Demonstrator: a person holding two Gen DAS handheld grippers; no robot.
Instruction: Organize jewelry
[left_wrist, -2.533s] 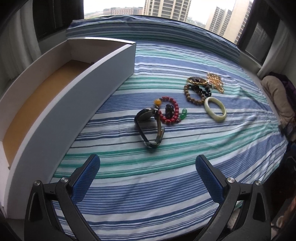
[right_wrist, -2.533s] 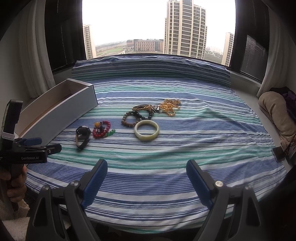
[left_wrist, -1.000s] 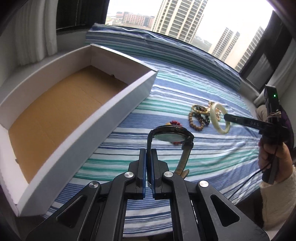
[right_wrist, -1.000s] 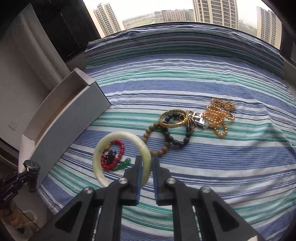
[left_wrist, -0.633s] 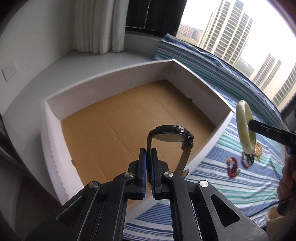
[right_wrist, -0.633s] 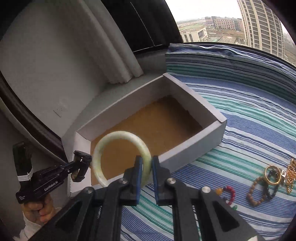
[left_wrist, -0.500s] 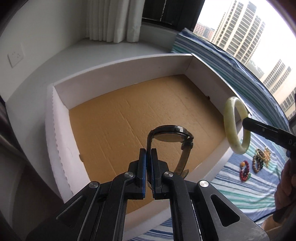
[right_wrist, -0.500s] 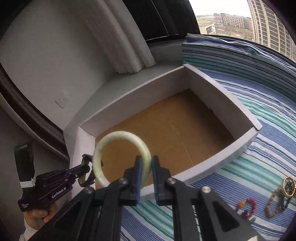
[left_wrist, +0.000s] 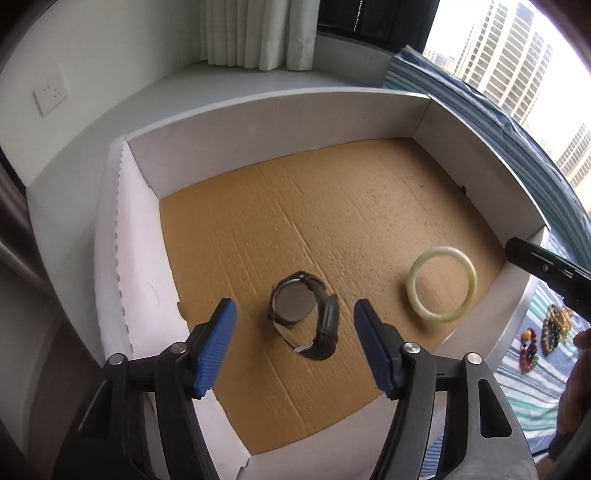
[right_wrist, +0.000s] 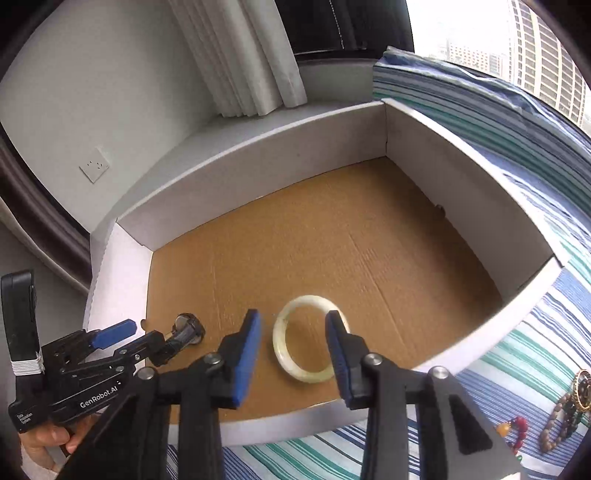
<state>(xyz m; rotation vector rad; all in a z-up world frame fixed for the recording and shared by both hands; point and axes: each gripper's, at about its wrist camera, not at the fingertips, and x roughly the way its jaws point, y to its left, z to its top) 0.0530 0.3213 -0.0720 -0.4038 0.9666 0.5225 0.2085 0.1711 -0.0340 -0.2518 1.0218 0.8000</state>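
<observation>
A white box (left_wrist: 258, 122) with a brown cardboard floor holds a dark wristwatch (left_wrist: 304, 319) and a pale green bangle (left_wrist: 441, 282). My left gripper (left_wrist: 293, 349) is open and empty just above the watch. My right gripper (right_wrist: 293, 349) is open and empty above the bangle (right_wrist: 310, 349). The watch (right_wrist: 186, 330) shows in the right wrist view beside the left gripper (right_wrist: 122, 339). The right gripper's body (left_wrist: 546, 269) shows at the right edge of the left wrist view.
Bead bracelets (right_wrist: 561, 417) and a red bead bracelet (left_wrist: 528, 345) lie on the striped bedspread (right_wrist: 546, 350) right of the box. A white sill (left_wrist: 236, 85), curtains (right_wrist: 243, 59) and a wall socket (right_wrist: 94, 164) lie behind the box.
Both grippers have opened over the box. The watch has dropped from the left gripper and the bangle from the right; both now rest on the box floor.
</observation>
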